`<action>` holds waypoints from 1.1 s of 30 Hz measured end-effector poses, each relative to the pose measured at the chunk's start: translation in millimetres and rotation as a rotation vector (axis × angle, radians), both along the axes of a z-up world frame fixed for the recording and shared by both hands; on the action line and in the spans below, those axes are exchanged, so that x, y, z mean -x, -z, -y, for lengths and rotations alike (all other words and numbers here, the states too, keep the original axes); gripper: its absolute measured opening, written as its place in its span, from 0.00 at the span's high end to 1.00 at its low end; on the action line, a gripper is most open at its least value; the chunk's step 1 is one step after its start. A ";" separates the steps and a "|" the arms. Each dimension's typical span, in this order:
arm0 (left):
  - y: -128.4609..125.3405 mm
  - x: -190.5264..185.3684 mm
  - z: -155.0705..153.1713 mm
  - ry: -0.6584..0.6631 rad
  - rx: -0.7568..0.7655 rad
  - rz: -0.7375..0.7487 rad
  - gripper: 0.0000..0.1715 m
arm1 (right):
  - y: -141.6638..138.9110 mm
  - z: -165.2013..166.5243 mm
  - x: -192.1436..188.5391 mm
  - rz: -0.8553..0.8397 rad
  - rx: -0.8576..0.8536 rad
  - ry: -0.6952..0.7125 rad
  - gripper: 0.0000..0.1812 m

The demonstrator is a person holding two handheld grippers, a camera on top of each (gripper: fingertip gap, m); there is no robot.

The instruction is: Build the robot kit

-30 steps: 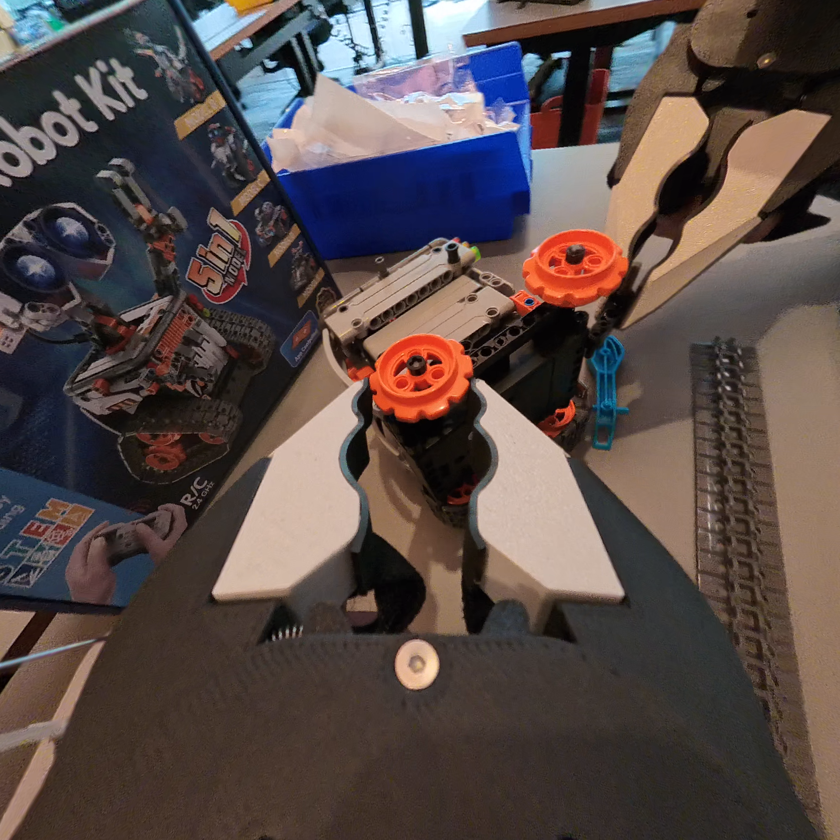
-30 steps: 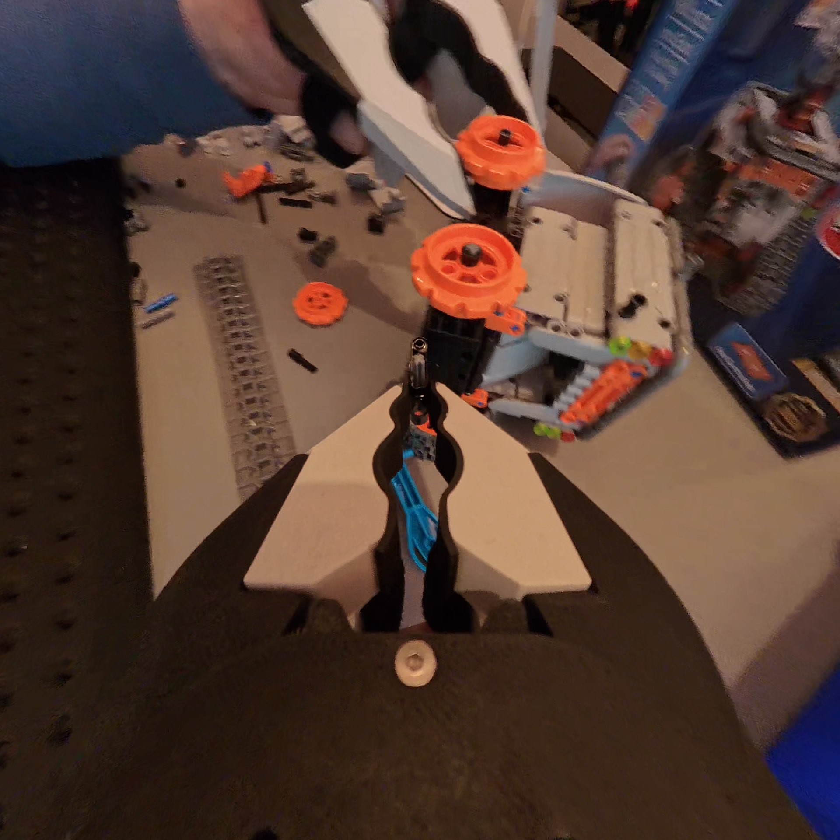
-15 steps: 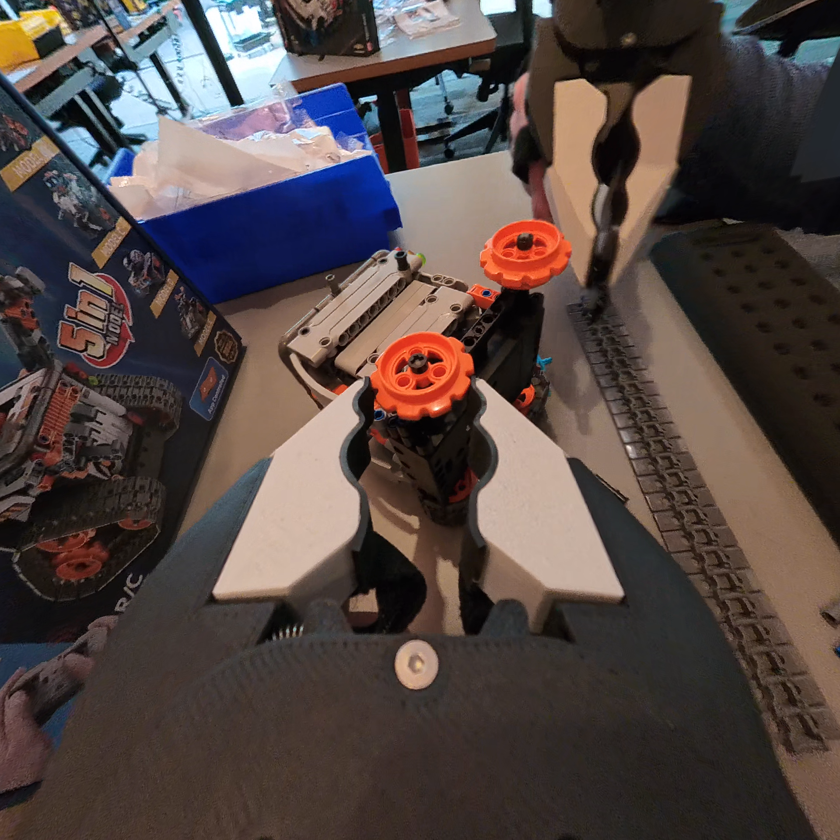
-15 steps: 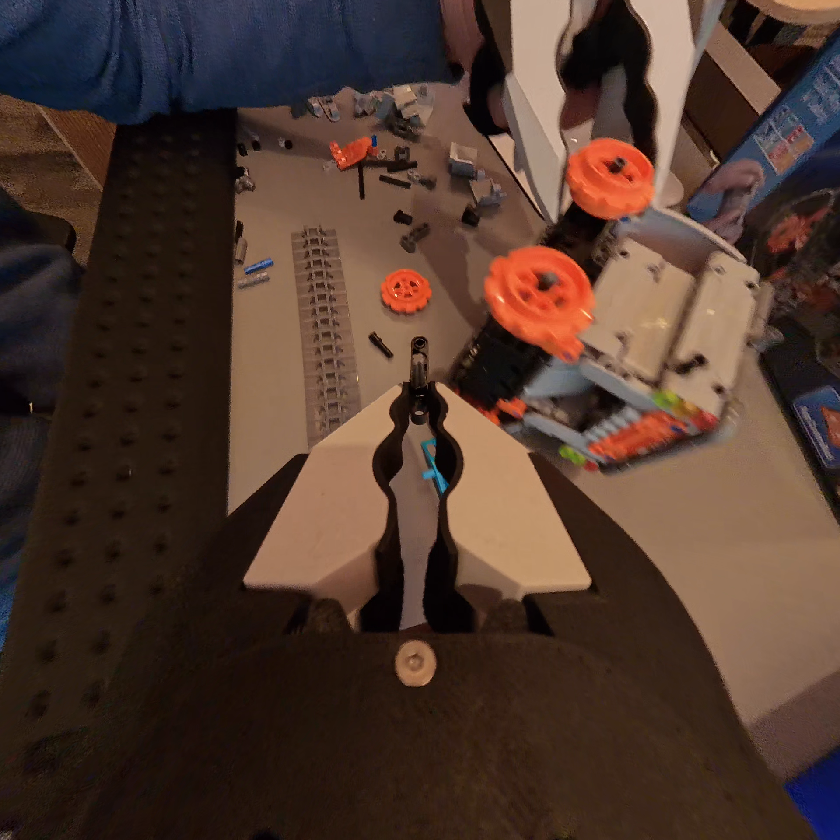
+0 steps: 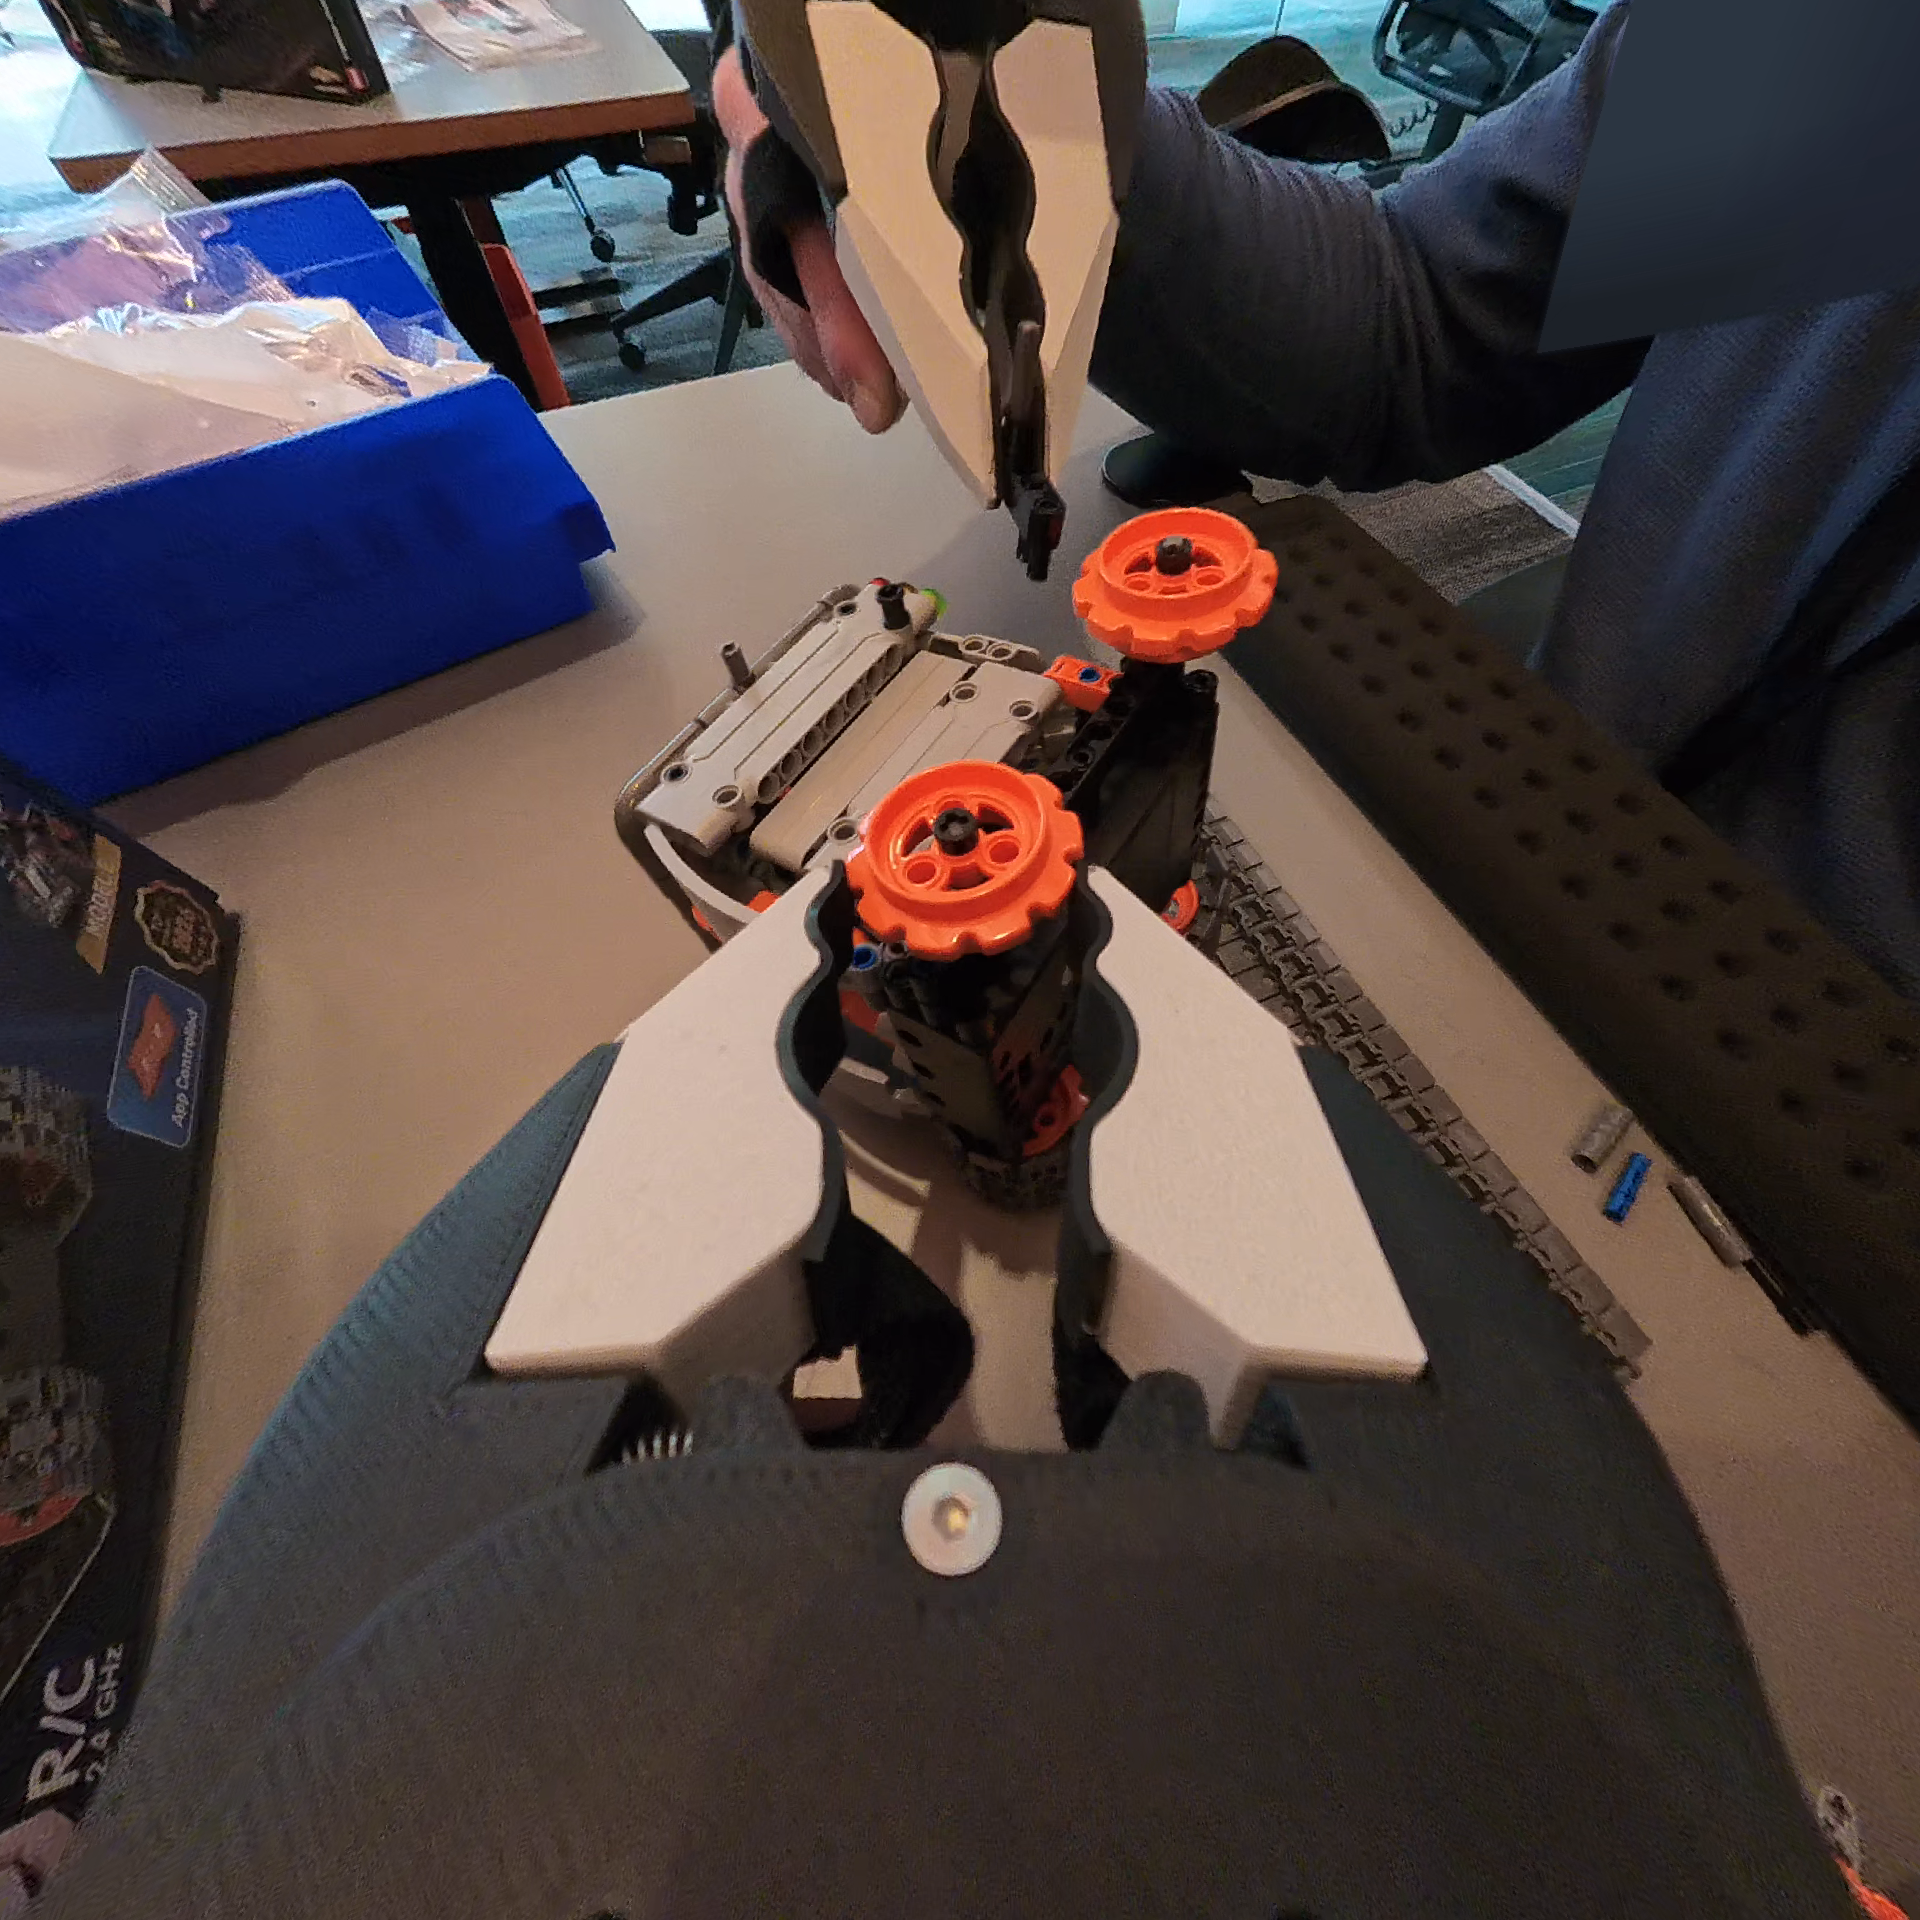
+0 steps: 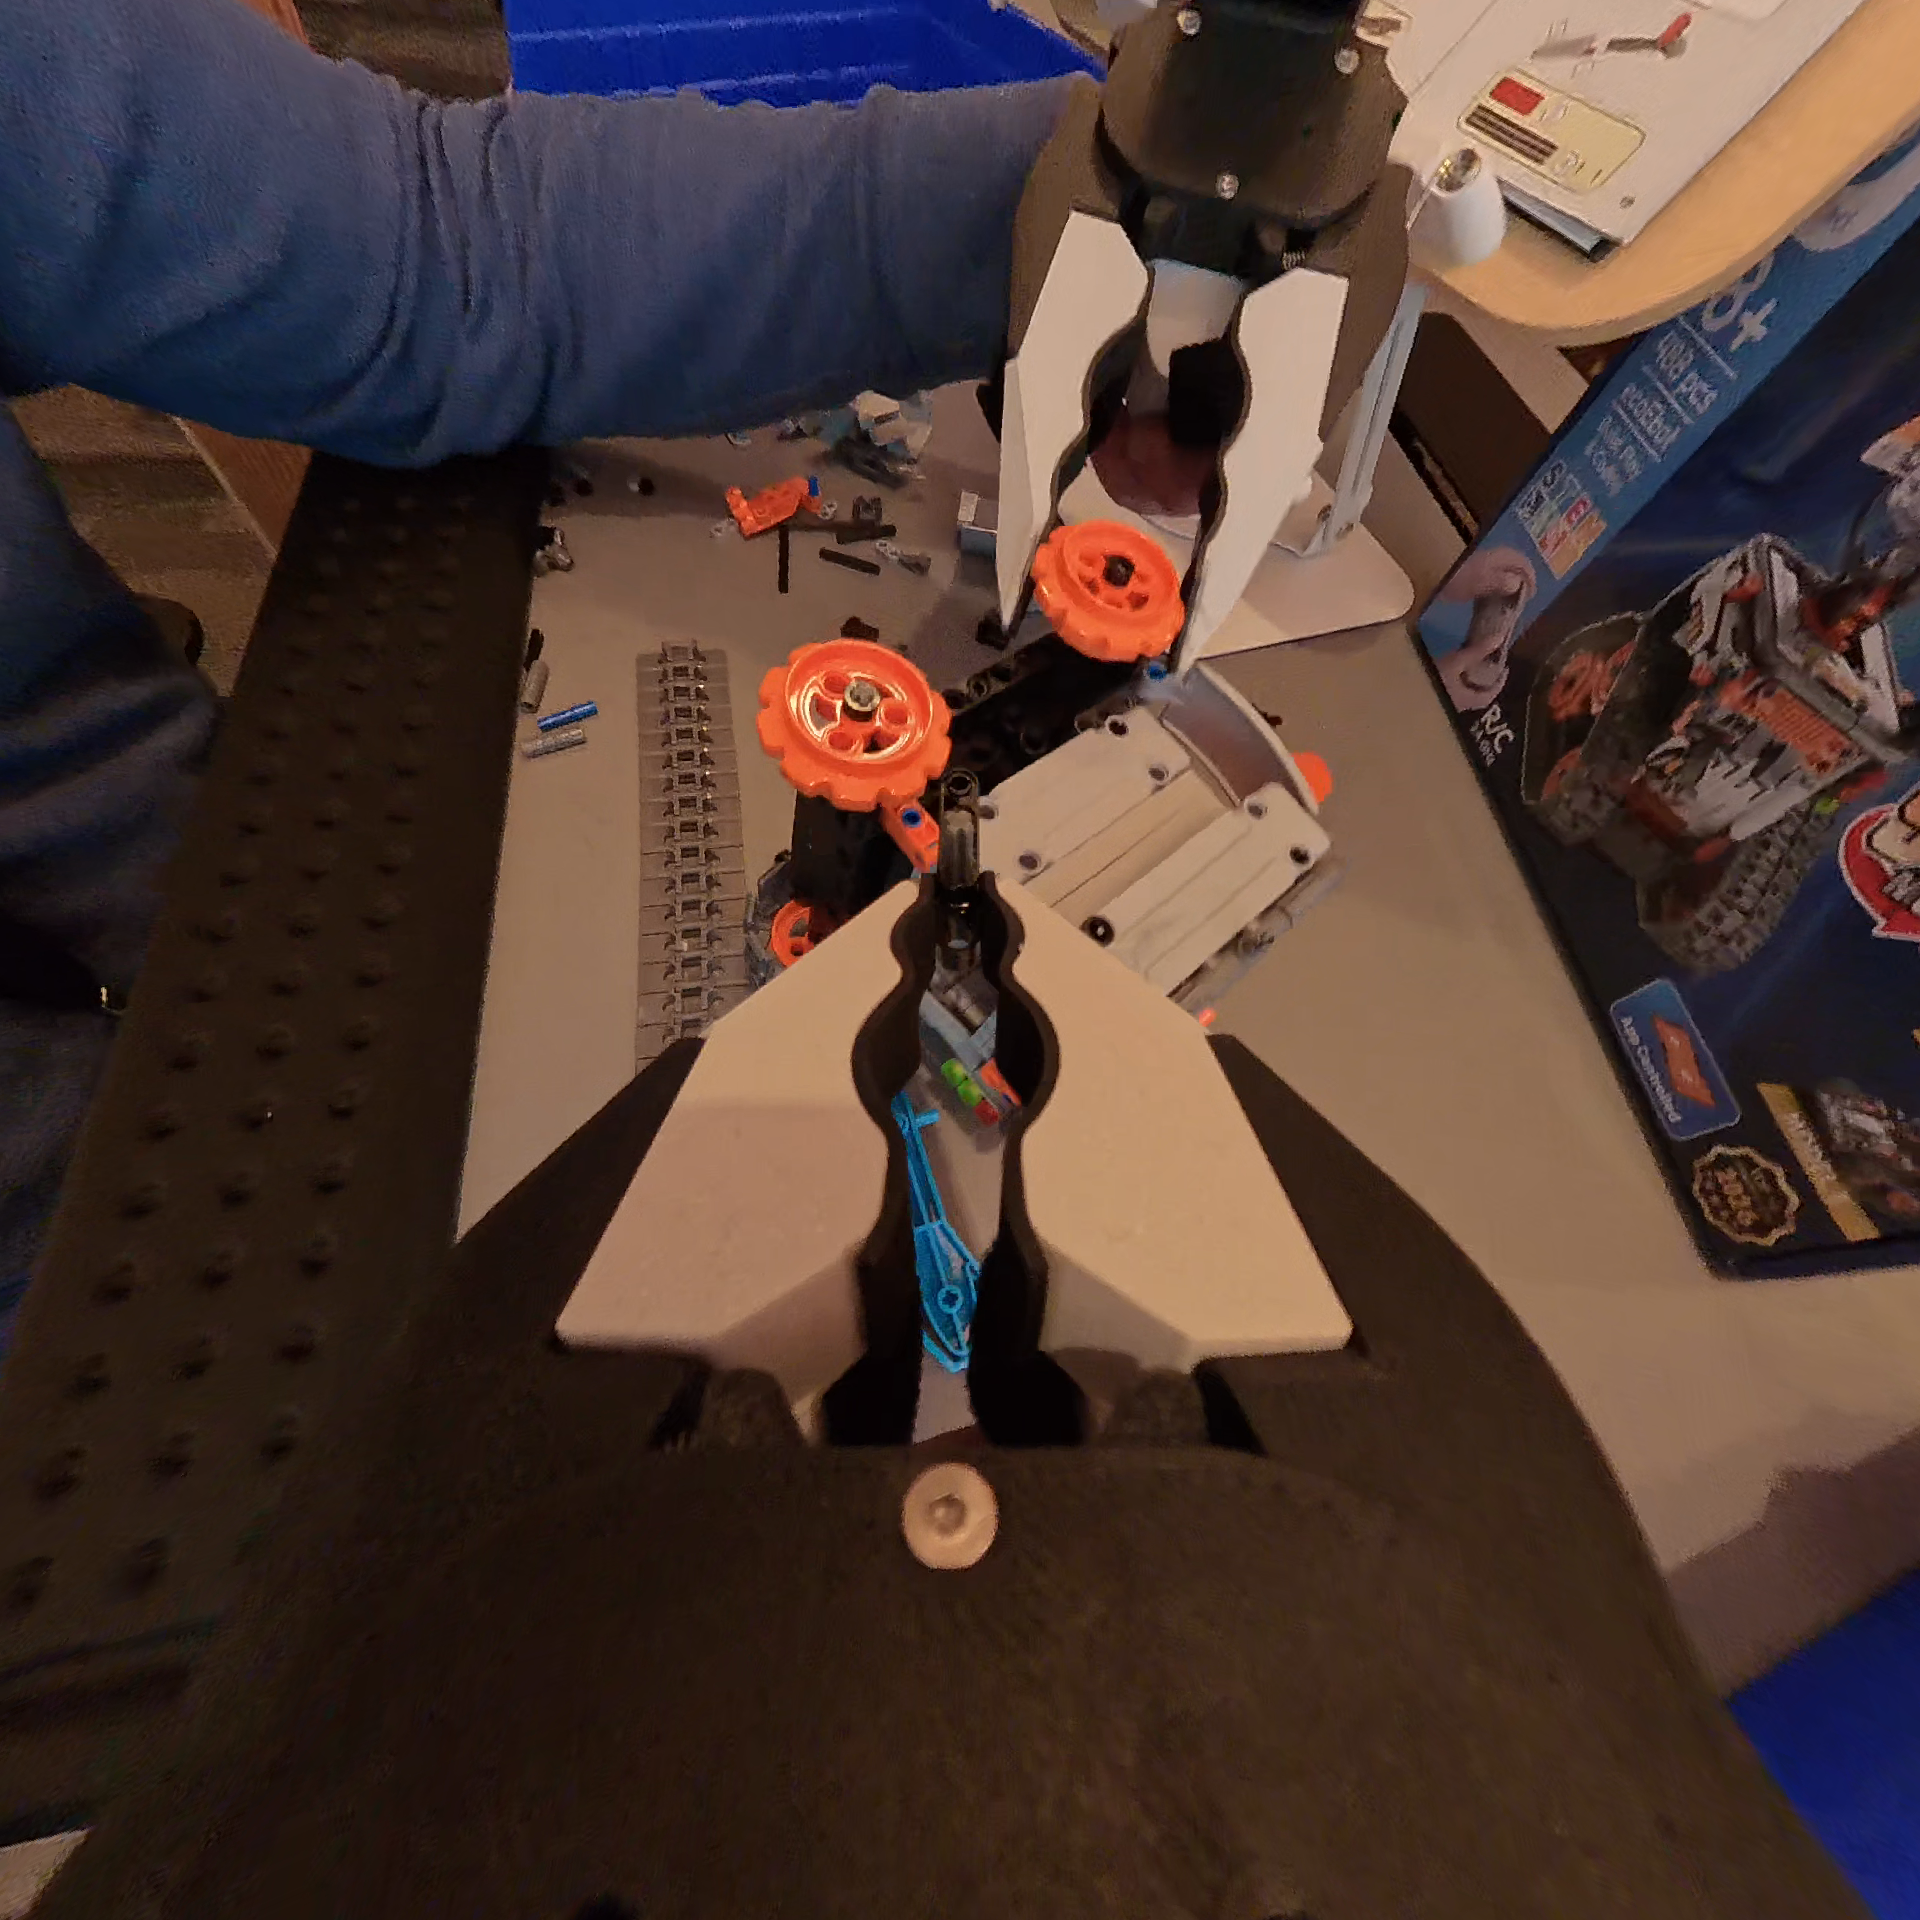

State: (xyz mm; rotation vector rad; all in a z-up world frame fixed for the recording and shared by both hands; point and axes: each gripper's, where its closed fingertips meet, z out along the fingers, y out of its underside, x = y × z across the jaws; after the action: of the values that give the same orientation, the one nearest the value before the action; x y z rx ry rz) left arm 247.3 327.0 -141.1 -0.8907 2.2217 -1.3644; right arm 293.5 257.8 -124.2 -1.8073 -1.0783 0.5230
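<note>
A toy vehicle model with a grey body [image 5: 862, 727] stands on the table, with two orange toothed wheels on black posts. My left gripper [image 5: 961, 914] is shut on the near black post [image 5: 987, 1049], just under its orange wheel [image 5: 961, 857]. My right gripper [image 5: 1023, 488] is shut on a small black pin [image 5: 1034, 530] and hovers just above the model, left of the far orange wheel [image 5: 1174, 587]. In the right wrist view, my right gripper [image 6: 956, 894] holds the pin [image 6: 958, 831] over the grey body [image 6: 1164, 842], beside one wheel [image 6: 852, 722]. The left gripper [image 6: 1101, 623] grips around the other.
A grey track strip [image 5: 1382, 1060] lies right of the model beside a black perforated mat [image 5: 1558, 831]. A blue bin [image 5: 291, 540] stands at the back left and the kit box [image 5: 94, 1143] at the left. A light-blue tool [image 6: 940, 1247] and loose pieces [image 6: 810, 520] lie on the table. Spacing between my two grippers at the tips: around 9 centimetres.
My right gripper has lifted off the track strip and moved over the model with the black pin. My left gripper keeps its hold on the post; its view has swung left to right.
</note>
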 end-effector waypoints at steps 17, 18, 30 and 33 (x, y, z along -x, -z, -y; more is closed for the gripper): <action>12.7 -17.3 -43.9 -0.362 -0.210 0.103 0.87 | 17.6 -35.0 59.3 0.093 0.008 0.016 0.97; 12.4 -21.2 -46.5 -0.385 -0.207 0.111 0.85 | 16.6 -37.4 59.9 0.091 0.018 0.031 0.97; -30.0 -1.6 -48.8 -0.627 -0.231 0.233 0.84 | -15.1 -60.5 26.4 -0.123 0.044 0.121 0.97; -42.9 -0.7 -21.3 -0.563 -0.188 0.259 0.85 | -20.9 -60.2 28.5 -0.166 0.024 0.091 0.97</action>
State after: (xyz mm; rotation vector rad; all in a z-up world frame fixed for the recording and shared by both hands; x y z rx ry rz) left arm 248.0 348.3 -98.3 -1.0899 1.6908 -0.9289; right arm 265.0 318.1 -103.3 -1.7907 -0.8762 0.6213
